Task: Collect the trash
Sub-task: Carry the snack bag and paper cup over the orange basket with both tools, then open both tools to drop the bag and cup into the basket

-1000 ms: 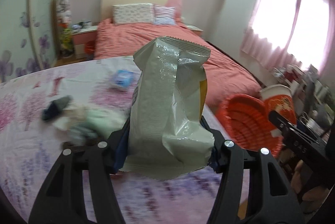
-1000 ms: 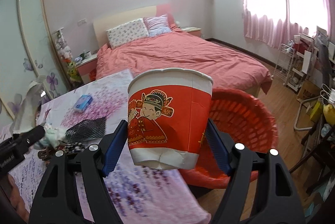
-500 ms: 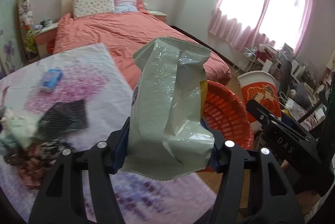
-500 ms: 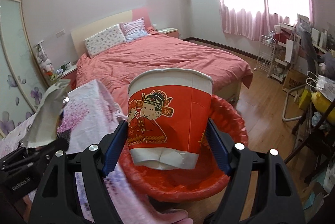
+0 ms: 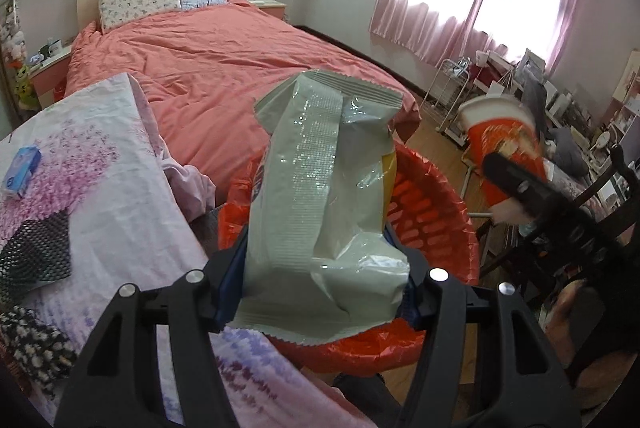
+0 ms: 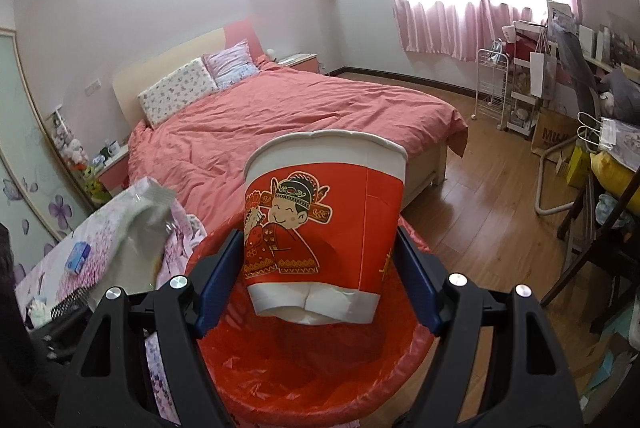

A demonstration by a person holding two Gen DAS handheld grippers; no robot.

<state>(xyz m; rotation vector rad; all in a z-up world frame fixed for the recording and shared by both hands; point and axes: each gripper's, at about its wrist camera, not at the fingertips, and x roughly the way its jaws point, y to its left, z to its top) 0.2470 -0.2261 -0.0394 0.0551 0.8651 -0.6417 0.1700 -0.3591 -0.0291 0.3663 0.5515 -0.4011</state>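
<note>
At lower centre of each view, the red bin [image 6: 320, 380] now lies beneath both loads, unlike before: left gripper [image 5: 320, 292] clamps the crumpled snack bag [image 5: 324, 195], right gripper [image 6: 320, 280] the paper cup [image 6: 324, 220].

A bed [image 6: 288, 119] with a pink cover fills the room's middle; pink curtains [image 6: 460, 23] hang at two o'clock, a white rack [image 6: 492, 83] beneath them

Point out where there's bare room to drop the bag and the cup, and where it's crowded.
The red bin, lined in red plastic, looks empty: its floor shows bare below the paper cup. On the floral cloth, a bare strip runs between the black mesh and the cloth's edge by the bin. The cloth's far left is cluttered.
</note>
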